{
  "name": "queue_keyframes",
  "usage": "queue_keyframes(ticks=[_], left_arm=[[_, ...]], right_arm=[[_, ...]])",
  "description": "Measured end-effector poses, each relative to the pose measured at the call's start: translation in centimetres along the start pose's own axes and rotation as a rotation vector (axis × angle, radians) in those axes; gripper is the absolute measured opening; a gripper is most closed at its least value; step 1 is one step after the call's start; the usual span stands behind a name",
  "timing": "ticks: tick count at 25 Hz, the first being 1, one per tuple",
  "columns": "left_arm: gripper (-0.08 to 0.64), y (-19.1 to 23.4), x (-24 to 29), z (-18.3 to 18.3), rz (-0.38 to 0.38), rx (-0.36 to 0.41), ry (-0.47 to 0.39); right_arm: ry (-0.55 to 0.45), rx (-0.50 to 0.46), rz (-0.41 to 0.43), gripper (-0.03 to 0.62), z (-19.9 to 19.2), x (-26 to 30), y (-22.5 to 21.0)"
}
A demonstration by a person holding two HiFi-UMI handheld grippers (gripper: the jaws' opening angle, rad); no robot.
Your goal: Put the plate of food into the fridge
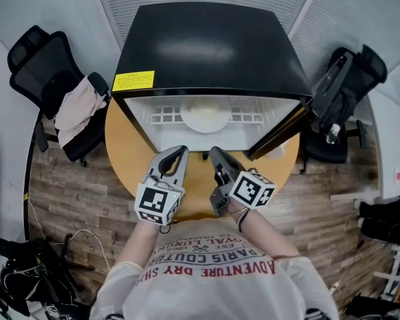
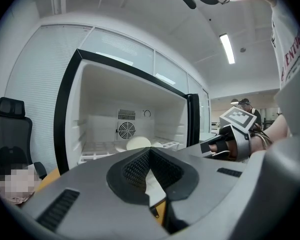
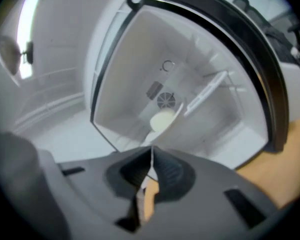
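Your left gripper (image 1: 180,151) and right gripper (image 1: 215,153) hover over the table's (image 1: 123,139) near edge, both closed and empty.
The plate (image 1: 205,115) already sits mid-shelf in the fridge (image 1: 207,45), straight ahead of both; its open door (image 1: 280,133) stands nearer your right gripper.

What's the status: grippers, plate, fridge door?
Both shut, empty: left gripper, right gripper. Already inside the fridge, on its shelf: plate. The door stands open; nothing in the way.

Left gripper (image 1: 179,150), right gripper (image 1: 215,151) side by side, jaws together
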State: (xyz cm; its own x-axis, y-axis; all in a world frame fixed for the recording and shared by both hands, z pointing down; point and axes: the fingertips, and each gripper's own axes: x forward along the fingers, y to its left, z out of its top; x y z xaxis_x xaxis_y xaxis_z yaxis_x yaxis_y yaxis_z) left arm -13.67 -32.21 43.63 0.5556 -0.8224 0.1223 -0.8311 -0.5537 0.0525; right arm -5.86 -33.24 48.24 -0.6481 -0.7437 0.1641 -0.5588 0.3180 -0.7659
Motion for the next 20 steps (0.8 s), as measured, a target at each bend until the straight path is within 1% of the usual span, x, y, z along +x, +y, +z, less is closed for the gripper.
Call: queue_keyframes(ticks=[3, 5, 6, 8, 12, 14, 17, 20], left_arm=[[0.026, -0.2, -0.1, -0.1, -0.001, -0.004, 0.0], [0.026, -0.3, -0.1, -0.1, 0.0, -0.007, -0.002], [0.026, -0.3, -0.1, -0.1, 0.0, -0.009, -0.003], [0.026, -0.4, -0.1, 0.0, 0.002, -0.011, -0.007], [0.026, -0.3, -0.3, 0.2, 0.007, -0.014, -0.013], [0.026, -0.3, -0.4, 0.3, 0.01, -0.016, -0.015], [0.026, -0.3, -0.5, 0.3, 0.012, -0.017, -0.017], [0.026, -0.4, -0.7, 0.3, 0.013, -0.016, -0.016]], right_arm=[[-0.039, -0.264, -0.034, 0.033, 1.3, -0.8, 0.6], [-0.07, -0.421, -0.053, 0.034, 2.2, -1.2, 1.3], [-0.082, -0.484, -0.058, 0.034, 2.5, -1.4, 1.6], [-0.101, -0.578, -0.065, 0.034, 2.9, -1.7, 2.1], [-0.113, -0.687, -0.079, 0.034, 3.2, -2.0, 2.7], [-0.105, -0.704, -0.086, 0.034, 3.2, -2.1, 2.7], [-0.08, -0.695, -0.101, 0.032, 2.9, -2.0, 2.0], [-0.07, -0.733, -0.111, 0.029, 2.8, -2.1, 1.9]])
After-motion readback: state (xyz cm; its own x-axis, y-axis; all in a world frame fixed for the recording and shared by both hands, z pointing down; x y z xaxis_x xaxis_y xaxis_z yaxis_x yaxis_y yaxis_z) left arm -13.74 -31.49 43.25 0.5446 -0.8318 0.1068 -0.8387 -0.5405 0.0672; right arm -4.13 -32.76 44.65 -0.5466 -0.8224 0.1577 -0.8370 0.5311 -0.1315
